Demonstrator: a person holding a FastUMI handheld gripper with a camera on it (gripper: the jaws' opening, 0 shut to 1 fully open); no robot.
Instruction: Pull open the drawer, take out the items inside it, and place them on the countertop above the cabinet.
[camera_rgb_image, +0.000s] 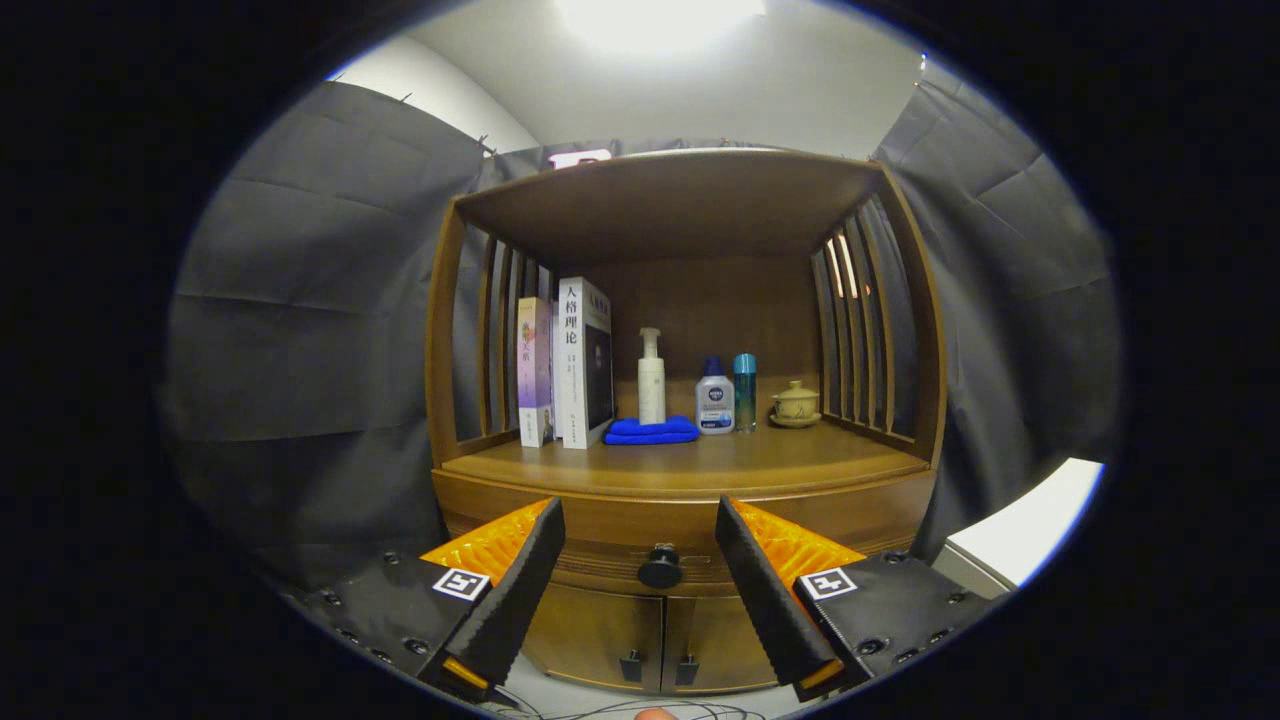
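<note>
A wooden cabinet stands straight ahead, its closed drawer (610, 535) running under the countertop (700, 462). The drawer's dark round knob (660, 569) sits in the gap between my two fingers, a little beyond their tips. My gripper (640, 525) is open, its fingers spread to either side of the knob and touching nothing. The drawer's contents are hidden behind its front.
On the countertop stand two books (570, 365), a white pump bottle (651, 378), a folded blue cloth (651, 431), a small blue-capped bottle (714, 397), a teal bottle (745, 392) and a lidded cup (796, 404). Two lower doors (640, 632) sit under the drawer. A white surface (1020, 525) lies right.
</note>
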